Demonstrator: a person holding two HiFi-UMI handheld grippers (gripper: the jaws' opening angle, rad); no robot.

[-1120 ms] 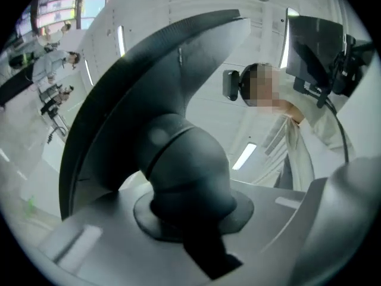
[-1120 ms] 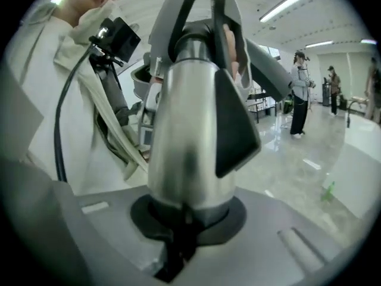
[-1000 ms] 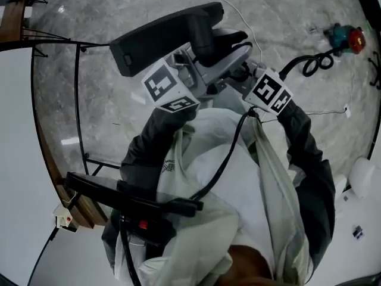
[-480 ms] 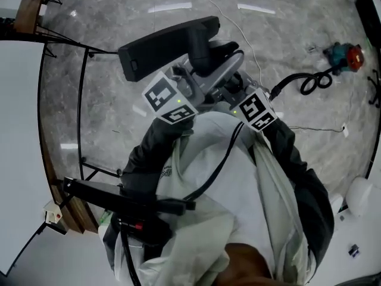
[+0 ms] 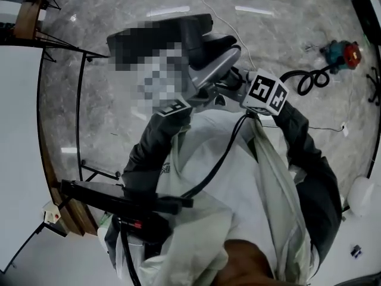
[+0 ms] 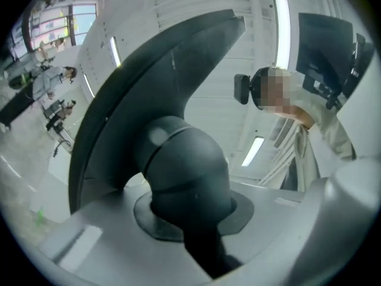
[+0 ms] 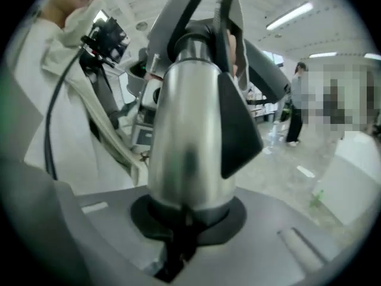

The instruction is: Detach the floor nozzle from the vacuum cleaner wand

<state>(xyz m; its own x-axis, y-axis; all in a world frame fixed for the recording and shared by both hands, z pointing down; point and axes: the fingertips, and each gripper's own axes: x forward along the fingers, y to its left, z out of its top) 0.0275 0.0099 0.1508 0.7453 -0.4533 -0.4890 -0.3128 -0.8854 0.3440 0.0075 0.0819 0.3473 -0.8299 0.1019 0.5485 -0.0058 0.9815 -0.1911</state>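
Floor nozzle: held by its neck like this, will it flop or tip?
The floor nozzle has a wide head overhanging the neck in the left gripper, so it probably pulls sideways. The rounded neck looks jointed; the head may swivel. Its shell looks rigid.

Head cam stares steeply down onto the floor (image 5: 297, 16); both gripper cams sit right up close. All three share the floor nozzle (image 5: 199, 27).

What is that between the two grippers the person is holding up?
In the head view, the floor nozzle's dark neck and the silver wand span it. The left gripper clamps the neck, the right gripper the wand.
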